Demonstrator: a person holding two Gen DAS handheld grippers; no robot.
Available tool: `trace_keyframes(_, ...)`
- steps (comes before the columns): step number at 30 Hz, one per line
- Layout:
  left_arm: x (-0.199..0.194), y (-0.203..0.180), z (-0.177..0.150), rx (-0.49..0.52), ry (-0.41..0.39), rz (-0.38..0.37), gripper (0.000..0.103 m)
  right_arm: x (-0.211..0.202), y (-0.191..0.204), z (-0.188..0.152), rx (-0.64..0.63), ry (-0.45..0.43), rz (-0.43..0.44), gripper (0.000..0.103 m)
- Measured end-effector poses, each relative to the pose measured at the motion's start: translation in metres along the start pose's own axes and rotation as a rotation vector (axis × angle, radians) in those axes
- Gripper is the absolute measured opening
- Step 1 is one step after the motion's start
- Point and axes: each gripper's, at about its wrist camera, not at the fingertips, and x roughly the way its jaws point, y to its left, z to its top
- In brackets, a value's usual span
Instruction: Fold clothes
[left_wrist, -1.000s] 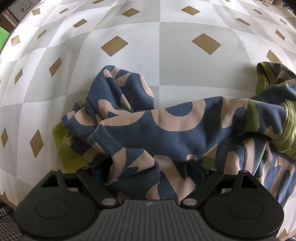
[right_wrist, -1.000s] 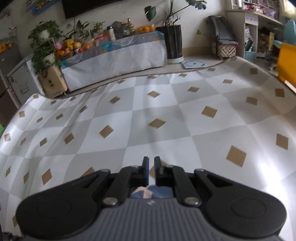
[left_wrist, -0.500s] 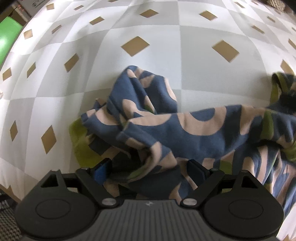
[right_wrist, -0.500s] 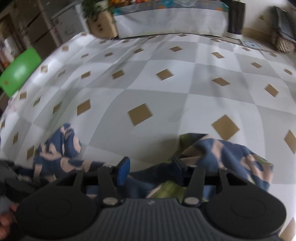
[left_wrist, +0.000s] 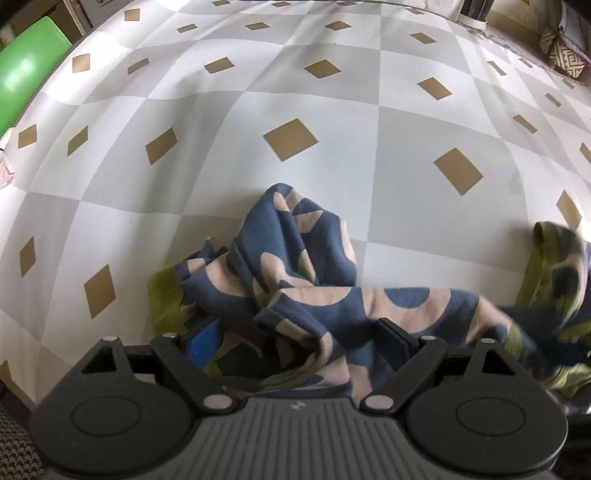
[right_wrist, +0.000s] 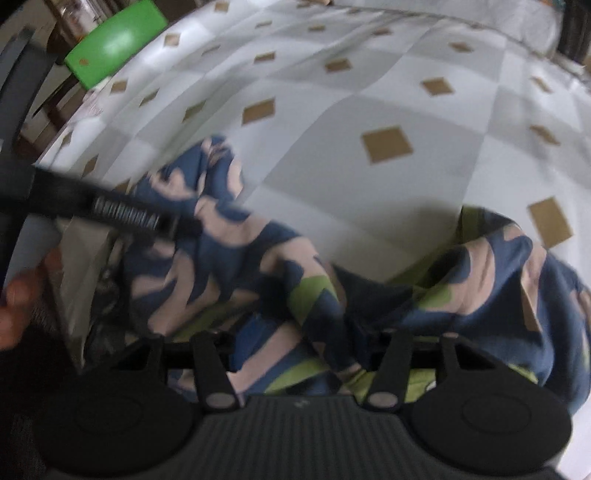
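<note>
Your left gripper (left_wrist: 295, 339) was spread wide over the garment (left_wrist: 314, 280), nothing pinched. Right gripper (right_wrist: 299, 343) was likewise released above it. The garment sat bunched on the checked cloth (left_wrist: 332, 166) near you; no fold made, so barely started. Only the right view, blurred, showed your hand (right_wrist: 18, 295) and the green lining.

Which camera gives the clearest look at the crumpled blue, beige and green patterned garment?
The left wrist view: the crumpled blue, beige and green patterned garment is sharp there, its folds distinct on the checked grey and white cloth. The right wrist view shows more of the garment's spread, but motion-blurred.
</note>
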Motion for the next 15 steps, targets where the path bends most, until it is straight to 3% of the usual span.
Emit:
trace_keyframes(8,0.012,-0.009,-0.002,0.013,0.026,0.005,0.089,-0.014,-0.001,-0.011,-0.025,0.020,0.052,0.052)
trace_keyframes(11,0.020,-0.012,-0.005,0.029,0.061,0.023,0.089,-0.026,-0.005,-0.005,0.009,-0.025,0.066,0.052)
trace_keyframes(15,0.022,-0.012,-0.008,0.025,0.067,0.037,0.096,-0.044,-0.019,0.007,0.086,-0.153,-0.037,0.053)
